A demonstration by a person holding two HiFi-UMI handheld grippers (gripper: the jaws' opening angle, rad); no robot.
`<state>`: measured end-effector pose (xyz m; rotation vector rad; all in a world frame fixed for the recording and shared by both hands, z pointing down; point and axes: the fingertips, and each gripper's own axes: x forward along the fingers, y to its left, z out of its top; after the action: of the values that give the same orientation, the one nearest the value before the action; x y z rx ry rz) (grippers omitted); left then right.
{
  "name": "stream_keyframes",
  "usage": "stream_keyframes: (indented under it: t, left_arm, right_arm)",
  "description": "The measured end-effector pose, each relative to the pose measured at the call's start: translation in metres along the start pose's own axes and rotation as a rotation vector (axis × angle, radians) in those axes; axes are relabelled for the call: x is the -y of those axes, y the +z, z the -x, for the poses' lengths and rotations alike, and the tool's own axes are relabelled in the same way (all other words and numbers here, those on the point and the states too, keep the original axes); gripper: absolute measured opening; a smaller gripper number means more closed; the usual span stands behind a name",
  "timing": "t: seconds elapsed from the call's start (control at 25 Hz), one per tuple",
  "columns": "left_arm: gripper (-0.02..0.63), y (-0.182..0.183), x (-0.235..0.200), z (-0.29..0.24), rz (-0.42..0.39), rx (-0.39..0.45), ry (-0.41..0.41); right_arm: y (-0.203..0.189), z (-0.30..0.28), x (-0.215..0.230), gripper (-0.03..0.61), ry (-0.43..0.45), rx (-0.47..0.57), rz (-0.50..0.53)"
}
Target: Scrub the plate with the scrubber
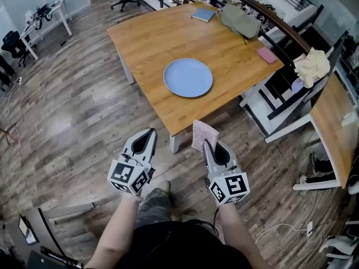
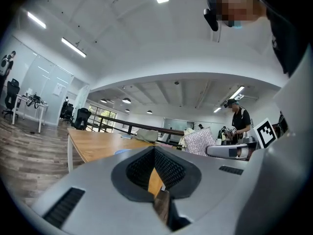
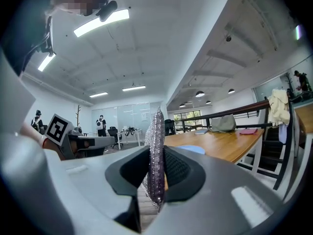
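Observation:
A round blue plate (image 1: 188, 78) lies empty on the wooden table (image 1: 146, 43), near its front edge. Both grippers hang over the floor, short of the table. My right gripper (image 1: 205, 143) is shut on a silvery-pink scrubber (image 1: 203, 133), which stands upright out of the jaws; in the right gripper view the scrubber (image 3: 157, 136) sits edge-on between the pads, with the plate (image 3: 194, 150) beyond it to the right. My left gripper (image 1: 150, 132) is shut with nothing in it, and its view shows the gripper (image 2: 154, 153) aimed at the table edge.
At the table's far side lie a blue notebook (image 1: 203, 14), a grey bag (image 1: 240, 20) and a pink pad (image 1: 267, 55). A railing with a cream cloth (image 1: 312, 66) and a second desk (image 1: 336, 122) stand to the right. A person (image 2: 239, 121) stands in the background.

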<state>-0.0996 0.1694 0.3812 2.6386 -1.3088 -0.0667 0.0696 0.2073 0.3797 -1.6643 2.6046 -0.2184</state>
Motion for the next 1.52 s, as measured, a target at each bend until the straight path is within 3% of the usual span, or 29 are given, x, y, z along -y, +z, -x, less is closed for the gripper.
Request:
stream_keyframes:
  t: [0.32,0.64,1.0,1.52]
  left_arm:
    - [-0.003,0.004,-0.044,-0.051,0.000,-0.022,-0.089]
    - [-0.003,0.001,-0.060,-0.088,-0.006,-0.048,-0.161]
    - [-0.003,-0.019,-0.072,-0.130,0.003,-0.099,-0.150]
    - [-0.003,-0.042,-0.099,-0.214,0.012,-0.183,-0.082]
  right_arm:
    - [-0.001,-0.063,0.009,0.077,-0.058,0.000,-0.012]
    - [0.001,-0.095,0.016,0.077,-0.085,-0.003,-0.009]
    - [-0.006,-0.125,0.057,0.077,-0.083,-0.026,-0.052]
    - [-0.022,-0.216,0.105,0.077,0.068,-0.151,-0.055]
